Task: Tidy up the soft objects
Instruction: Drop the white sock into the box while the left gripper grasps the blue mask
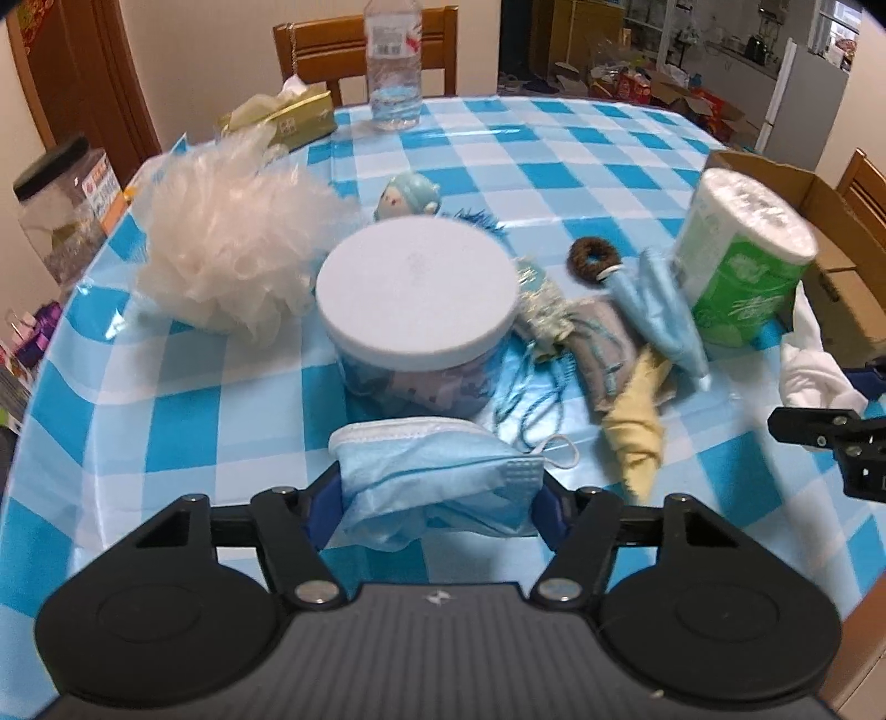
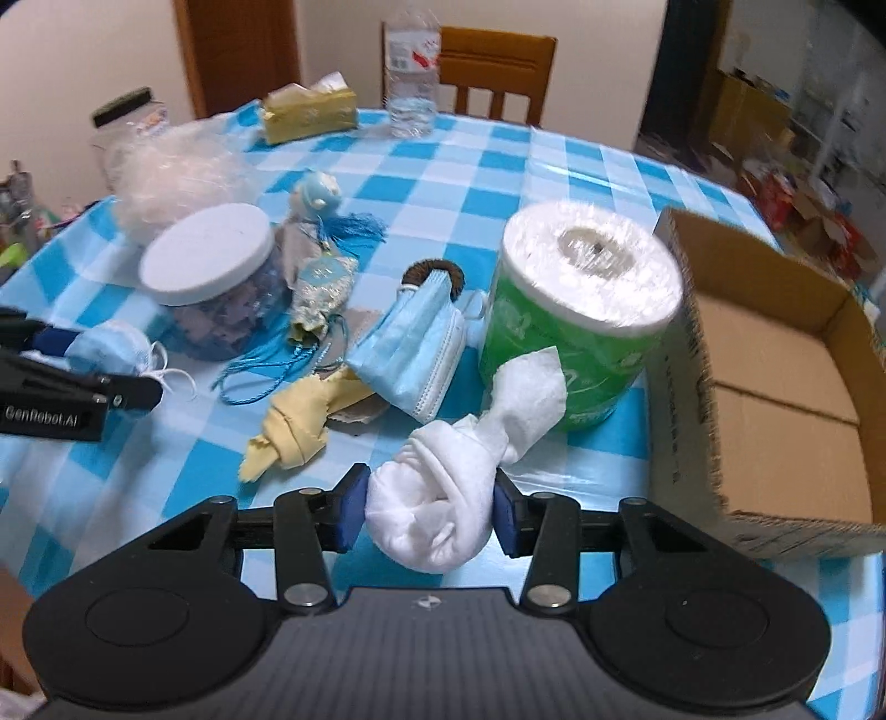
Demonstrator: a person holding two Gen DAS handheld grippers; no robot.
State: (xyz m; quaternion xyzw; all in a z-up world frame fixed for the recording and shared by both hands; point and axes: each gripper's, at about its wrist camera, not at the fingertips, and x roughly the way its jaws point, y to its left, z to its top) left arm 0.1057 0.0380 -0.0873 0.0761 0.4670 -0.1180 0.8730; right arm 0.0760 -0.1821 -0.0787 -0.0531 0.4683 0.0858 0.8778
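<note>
My left gripper (image 1: 437, 498) is shut on a crumpled blue face mask (image 1: 437, 476), lifted just above the checked tablecloth (image 1: 166, 421). My right gripper (image 2: 426, 512) is shut on a knotted white cloth (image 2: 437, 498), whose loose tail (image 2: 526, 399) rises toward the green-wrapped tissue roll (image 2: 581, 310). A second blue mask (image 2: 412, 349), a knotted yellow cloth (image 2: 299, 426), a brown hair tie (image 2: 434, 271), a blue doll with tassels (image 2: 318, 194) and a pale mesh bath pouf (image 1: 221, 249) lie on the table. In the right wrist view the left gripper (image 2: 111, 360) shows at the left edge with its mask.
An open cardboard box (image 2: 775, 387) stands right of the tissue roll. A white-lidded jar (image 1: 415, 310) sits mid-table. A water bottle (image 1: 393, 66), a tissue pack (image 1: 288, 119) and wooden chairs (image 1: 365, 50) are at the far side. A plastic canister (image 1: 55, 205) stands at the left.
</note>
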